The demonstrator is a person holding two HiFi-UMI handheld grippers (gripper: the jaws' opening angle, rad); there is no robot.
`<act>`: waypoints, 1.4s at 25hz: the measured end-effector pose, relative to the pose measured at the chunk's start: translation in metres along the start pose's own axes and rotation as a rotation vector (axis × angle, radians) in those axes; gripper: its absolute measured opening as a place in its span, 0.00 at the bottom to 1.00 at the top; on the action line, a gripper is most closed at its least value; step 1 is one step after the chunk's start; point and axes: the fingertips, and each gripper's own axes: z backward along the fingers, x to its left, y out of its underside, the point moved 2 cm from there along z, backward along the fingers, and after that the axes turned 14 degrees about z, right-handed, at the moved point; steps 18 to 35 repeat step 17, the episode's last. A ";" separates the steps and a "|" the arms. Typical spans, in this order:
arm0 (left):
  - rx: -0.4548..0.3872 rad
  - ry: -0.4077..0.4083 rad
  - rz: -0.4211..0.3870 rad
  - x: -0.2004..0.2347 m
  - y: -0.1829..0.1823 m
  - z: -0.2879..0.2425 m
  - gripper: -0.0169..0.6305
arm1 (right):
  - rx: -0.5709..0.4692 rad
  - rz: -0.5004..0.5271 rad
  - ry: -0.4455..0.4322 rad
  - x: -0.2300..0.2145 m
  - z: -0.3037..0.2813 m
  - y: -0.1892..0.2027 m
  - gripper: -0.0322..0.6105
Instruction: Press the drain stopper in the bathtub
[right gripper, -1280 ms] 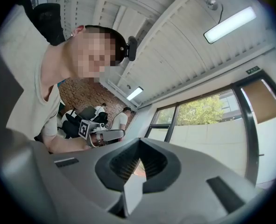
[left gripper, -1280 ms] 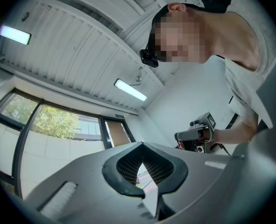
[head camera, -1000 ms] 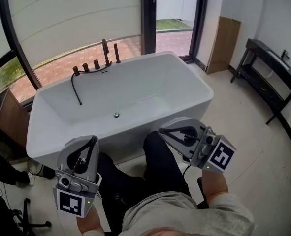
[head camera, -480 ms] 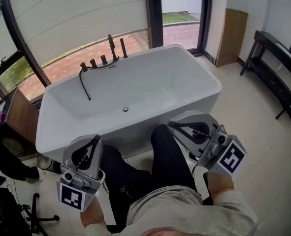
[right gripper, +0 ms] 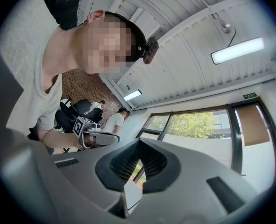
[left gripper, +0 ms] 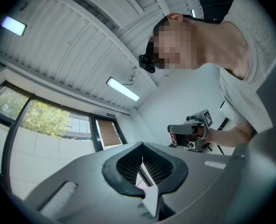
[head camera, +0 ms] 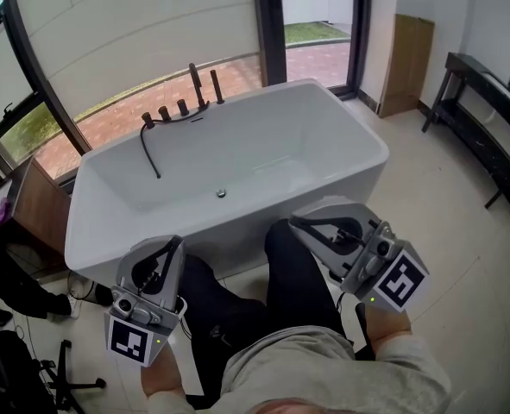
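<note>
My left hand-held gripper (head camera: 162, 250) and right hand-held gripper (head camera: 302, 223) are pressed together, empty. The drain stopper (head camera: 221, 193) sits mid-floor in the bathtub (head camera: 368, 145). I should reach over and push straight down.

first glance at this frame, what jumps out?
A big white bathtub fills the middle of the head view, with a small metal drain stopper on its floor. Nearer the camera, the left gripper and right gripper hang either side of the person's legs, outside the tub, fingers shut on nothing.
</note>
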 end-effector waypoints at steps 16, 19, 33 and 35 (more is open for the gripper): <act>0.029 0.007 0.004 -0.002 0.009 -0.006 0.04 | 0.032 0.038 -0.028 0.006 -0.002 0.006 0.05; 0.030 0.007 0.005 -0.002 0.010 -0.006 0.04 | 0.033 0.039 -0.030 0.006 -0.003 0.006 0.05; 0.030 0.007 0.005 -0.002 0.010 -0.006 0.04 | 0.033 0.039 -0.030 0.006 -0.003 0.006 0.05; 0.030 0.007 0.005 -0.002 0.010 -0.006 0.04 | 0.033 0.039 -0.030 0.006 -0.003 0.006 0.05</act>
